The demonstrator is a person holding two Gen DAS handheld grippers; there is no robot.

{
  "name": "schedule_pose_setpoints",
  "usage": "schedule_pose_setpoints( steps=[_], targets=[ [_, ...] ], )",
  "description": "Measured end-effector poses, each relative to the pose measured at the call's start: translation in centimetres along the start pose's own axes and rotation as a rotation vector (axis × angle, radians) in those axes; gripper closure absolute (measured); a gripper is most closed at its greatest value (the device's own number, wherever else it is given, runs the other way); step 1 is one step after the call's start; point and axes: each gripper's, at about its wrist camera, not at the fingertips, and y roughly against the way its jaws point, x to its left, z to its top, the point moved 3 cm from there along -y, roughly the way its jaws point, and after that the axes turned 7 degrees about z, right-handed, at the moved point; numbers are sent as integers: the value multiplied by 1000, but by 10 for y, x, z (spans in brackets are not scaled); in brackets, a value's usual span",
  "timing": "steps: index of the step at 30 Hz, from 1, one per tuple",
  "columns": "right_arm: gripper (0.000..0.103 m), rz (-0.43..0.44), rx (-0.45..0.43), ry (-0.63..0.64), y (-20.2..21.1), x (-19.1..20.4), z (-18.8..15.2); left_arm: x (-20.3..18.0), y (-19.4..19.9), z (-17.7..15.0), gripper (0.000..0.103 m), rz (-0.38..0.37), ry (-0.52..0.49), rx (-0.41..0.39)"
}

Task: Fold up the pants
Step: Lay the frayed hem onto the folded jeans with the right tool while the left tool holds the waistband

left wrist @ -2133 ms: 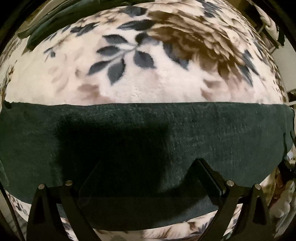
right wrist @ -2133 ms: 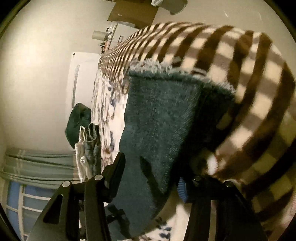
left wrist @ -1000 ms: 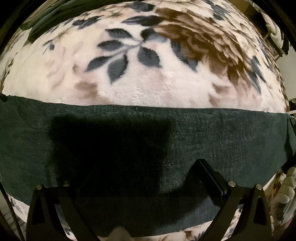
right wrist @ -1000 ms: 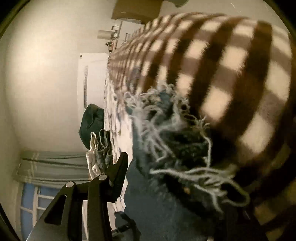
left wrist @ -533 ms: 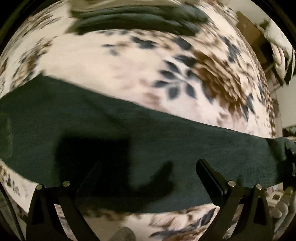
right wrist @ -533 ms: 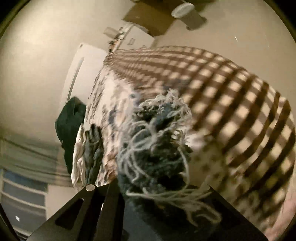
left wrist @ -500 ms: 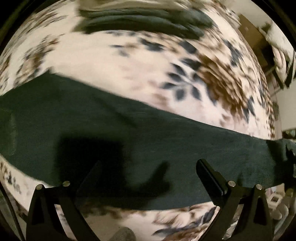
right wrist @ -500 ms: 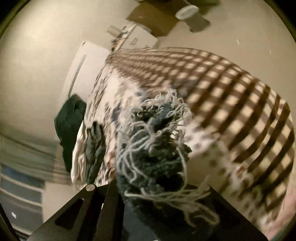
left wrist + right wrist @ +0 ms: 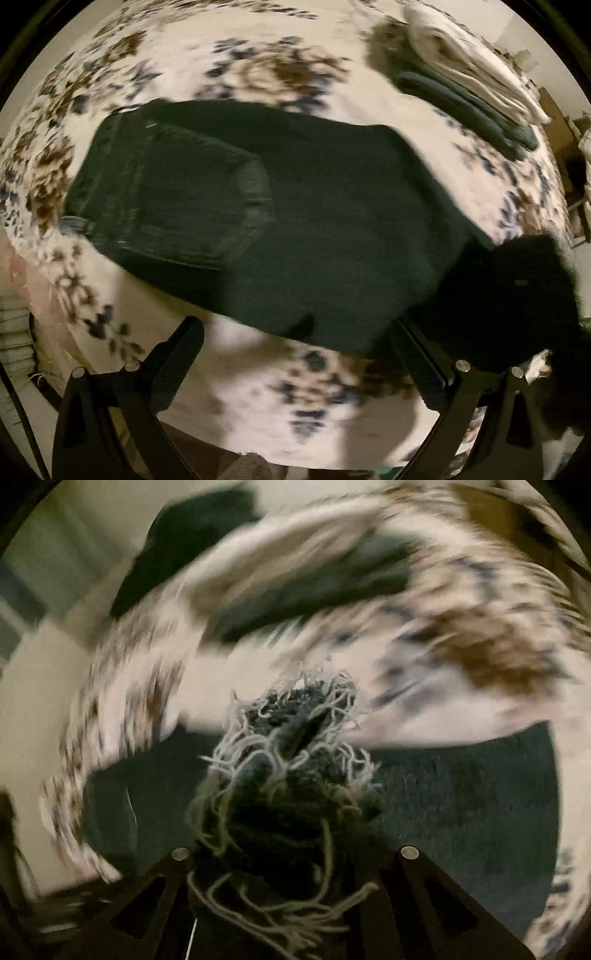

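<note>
Dark green pants (image 9: 295,221) lie flat on a floral blanket (image 9: 258,387), the waist and a back pocket (image 9: 192,199) at the left. My left gripper (image 9: 295,326) hangs open above the pants' near edge with nothing between its fingers. The leg runs right into a dark raised bunch (image 9: 517,295). In the right wrist view the frayed hem (image 9: 295,757) of the pants is bunched up between the jaws of my right gripper (image 9: 291,845), which is shut on it and holds it above the flat part of the pants (image 9: 461,797). That view is heavily blurred.
A stack of folded clothes (image 9: 461,85) lies on the blanket at the far right, also blurred in the right wrist view as a pale and dark folded stack (image 9: 314,579). The bed's edge (image 9: 22,325) runs down the left side.
The left gripper lifted and drew back, so the waist end of the pants now shows. The right gripper swung round with the frayed hem, from the checked blanket to above the pants.
</note>
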Motion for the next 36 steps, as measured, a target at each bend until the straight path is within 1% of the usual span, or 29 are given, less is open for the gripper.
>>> schedule_pose_setpoints(
  steps=[1, 2, 3, 4, 5, 6, 7, 8, 9, 10, 11, 13, 14, 17, 18, 19, 20, 21, 22, 23, 25, 26, 28, 30, 32, 34, 36],
  targets=[
    [88, 4, 40, 14, -18, 5, -3, 10, -1, 0, 0, 2, 1, 1],
    [84, -11, 91, 31, -36, 13, -13, 16, -4, 1, 0, 2, 3, 2],
    [76, -38, 124, 46, -49, 16, -16, 22, -6, 4, 0, 0, 8, 5],
    [54, -18, 135, 47, -53, 15, -15, 25, -7, 6, 0, -8, 12, 7],
    [39, 49, 143, 30, -50, 17, -13, 26, -6, 9, 0, -30, 24, 5],
    [11, 122, 154, -4, -41, 18, -11, 28, -5, 11, 0, -46, 31, 1],
    [8, 151, 157, -29, -32, 16, -10, 27, -3, 14, 0, -65, 37, -2],
    [8, 190, 149, -61, -17, 10, -6, 21, -1, 18, 0, -103, 44, -2],
    [8, 247, 129, -115, 6, -2, -4, 18, 0, 21, 0, -127, 47, -1],
    [8, 255, 109, -152, 24, -14, -2, 12, -1, 24, 0, -156, 50, 2],
    [8, 239, 97, -171, 36, -20, -1, 1, -2, 27, 0, -193, 51, 7],
    [8, 159, 75, -213, 64, -53, -3, -16, -7, 33, 0, -225, 37, 23],
    [8, 113, 69, -237, 75, -70, -6, -32, -16, 36, 0, -241, 0, 44],
    [8, 12, 79, -325, 91, -125, -19, -64, -41, 38, 0, -236, -89, 95],
    [7, -11, 83, -365, 94, -143, -20, -76, -52, 38, 3, -239, -127, 113],
    [8, -17, 83, -395, 99, -158, -23, -85, -57, 37, 17, -227, -163, 110],
    [7, -30, 80, -425, 101, -171, -30, -94, -58, 35, 32, -203, -215, 83],
    [8, -40, 79, -436, 100, -178, -25, -104, -55, 32, 64, -192, -280, 36],
    [7, -46, 80, -442, 100, -185, -24, -112, -50, 30, 84, -200, -329, 15],
    [7, -50, 79, -445, 96, -189, -23, -118, -41, 28, 88, -197, -370, -22],
    [7, -59, 78, -446, 91, -191, -22, -117, -30, 28, 92, -187, -366, -65],
    [7, -60, 85, -445, 85, -191, -22, -111, -24, 30, 92, -180, -336, -94],
    [8, -87, 113, -434, 67, -191, -22, -100, -21, 36, 92, -166, -290, -120],
    [8, -104, 147, -428, 50, -193, -24, -94, -25, 40, 92, -164, -262, -109],
    [8, -142, 192, -427, 34, -197, -27, -92, -33, 41, 91, -146, -279, -102],
    [7, -153, 203, -414, 26, -200, -28, -89, -47, 41, 85, -127, -286, -81],
    [7, -160, 224, -410, 24, -201, -26, -82, -53, 45, 82, -157, -248, -46]
  ],
)
